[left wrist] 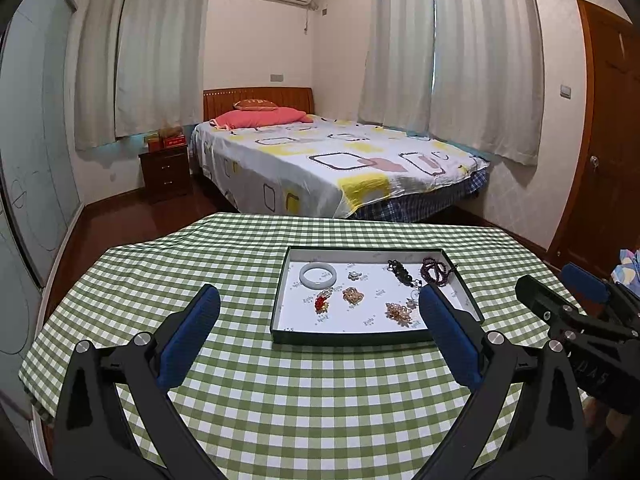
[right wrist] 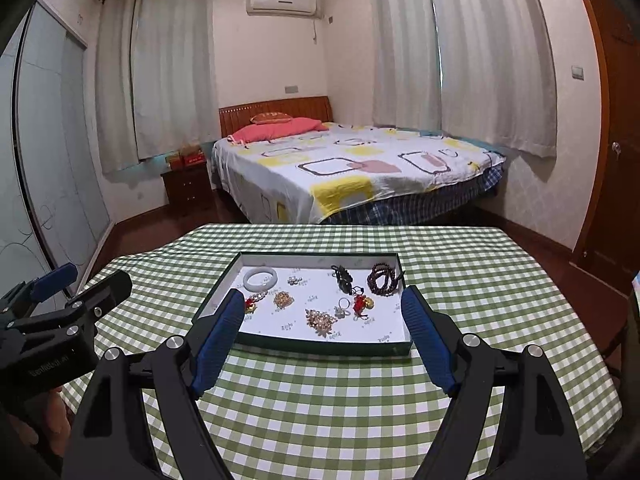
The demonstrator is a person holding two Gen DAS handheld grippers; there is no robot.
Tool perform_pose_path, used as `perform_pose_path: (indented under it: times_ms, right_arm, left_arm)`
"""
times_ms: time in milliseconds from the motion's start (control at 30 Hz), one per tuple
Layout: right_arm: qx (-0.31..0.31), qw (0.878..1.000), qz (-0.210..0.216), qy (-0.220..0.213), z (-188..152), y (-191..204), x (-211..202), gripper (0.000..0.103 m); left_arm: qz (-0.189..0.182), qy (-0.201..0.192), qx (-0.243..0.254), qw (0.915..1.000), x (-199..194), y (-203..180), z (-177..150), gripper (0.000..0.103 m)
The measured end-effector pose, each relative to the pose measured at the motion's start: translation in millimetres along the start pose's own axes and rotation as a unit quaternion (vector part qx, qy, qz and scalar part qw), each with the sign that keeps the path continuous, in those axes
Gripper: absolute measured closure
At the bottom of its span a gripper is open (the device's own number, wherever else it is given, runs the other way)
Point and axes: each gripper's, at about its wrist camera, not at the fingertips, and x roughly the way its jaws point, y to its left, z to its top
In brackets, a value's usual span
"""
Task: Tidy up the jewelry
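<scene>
A shallow dark-green tray [left wrist: 280, 296] [right wrist: 216, 300] with a white floor lies on the checked table. In it lie a white jade bangle [left wrist: 317, 274] [right wrist: 261, 279], a dark red bead bracelet [left wrist: 434, 267] [right wrist: 383, 277], a black bead piece [left wrist: 400, 270] [right wrist: 344, 276], gold crystal brooches [left wrist: 353, 295] [right wrist: 320, 320], a red charm [left wrist: 321, 302] [right wrist: 361, 304] and a small flower pin [left wrist: 353, 275] [right wrist: 295, 280]. My left gripper [left wrist: 320, 308] is open and empty, above the table short of the tray's near-left side. My right gripper [right wrist: 324, 308] is open and empty, over the tray's near edge.
The green-and-white checked tablecloth [left wrist: 300, 400] [right wrist: 320, 400] covers a round table. Behind it are a bed [left wrist: 328, 160], a dark nightstand [left wrist: 166, 172], curtains and a wooden door [left wrist: 608, 140]. Each gripper shows in the other's view: the right gripper [left wrist: 576, 304], the left gripper [right wrist: 76, 292].
</scene>
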Motion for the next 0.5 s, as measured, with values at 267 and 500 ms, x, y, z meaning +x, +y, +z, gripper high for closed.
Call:
perform_pose_path:
  times_ms: [267, 500]
  right_arm:
    - [-0.005, 1.0, 0.0, -0.006, -0.6, 3.6, -8.7, 0.025]
    - [-0.008, 1.0, -0.001, -0.009, 0.4, 4.9, -11.6, 0.025]
  left_arm:
    - [-0.001, -0.003, -0.005, 1.0, -6.6, 2.9, -0.8, 0.006]
    - [-0.003, -0.006, -0.009, 0.9999, -9.6, 5.8, -1.5, 0.006]
